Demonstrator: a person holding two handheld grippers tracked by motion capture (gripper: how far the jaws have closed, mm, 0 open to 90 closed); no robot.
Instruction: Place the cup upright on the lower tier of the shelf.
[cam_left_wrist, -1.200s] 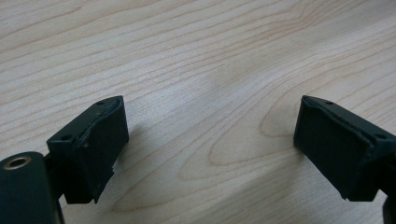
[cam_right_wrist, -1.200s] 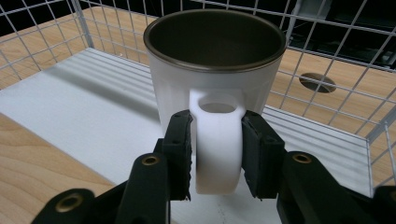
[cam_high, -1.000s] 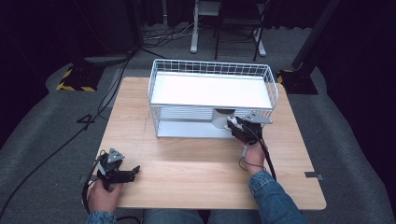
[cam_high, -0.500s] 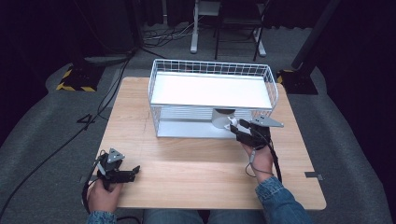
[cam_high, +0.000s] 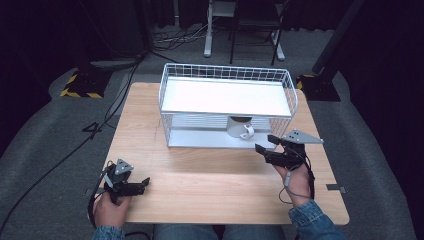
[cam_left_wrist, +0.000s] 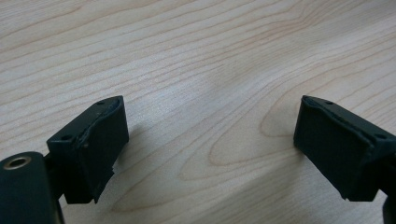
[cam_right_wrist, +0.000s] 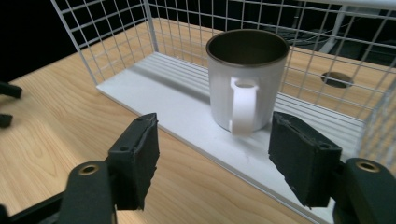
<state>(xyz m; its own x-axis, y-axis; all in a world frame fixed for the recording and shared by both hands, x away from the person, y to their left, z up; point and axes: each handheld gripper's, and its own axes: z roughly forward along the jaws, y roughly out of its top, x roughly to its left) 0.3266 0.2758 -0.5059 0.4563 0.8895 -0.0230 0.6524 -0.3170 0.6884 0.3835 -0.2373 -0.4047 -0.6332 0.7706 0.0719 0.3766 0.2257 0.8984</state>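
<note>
A: Where is the mug (cam_right_wrist: 246, 79)?
B: Just ahead of the right hand-held gripper (cam_right_wrist: 212, 156), whose jaws gape empty.
A: Handling?
B: Likely rigid, breakable; grip its facing handle.

— From where does the high view look?
— From above the person's side, forward and down over the whole surface (cam_high: 200, 175), with the wire rack (cam_high: 227, 107) at its far half and dark floor beyond.

— And the left gripper view?
— It sits very close to the wood (cam_left_wrist: 196, 70), looking along the left hand-held gripper (cam_left_wrist: 210, 144) at bare grain.

— The right one?
— Low and near, it faces into the rack's (cam_right_wrist: 289, 42) lower shelf, where a white mug (cam_right_wrist: 246, 81) stands.

— What do views share?
— The high view and the right gripper view both take in that mug (cam_high: 241, 127) and rack.
</note>
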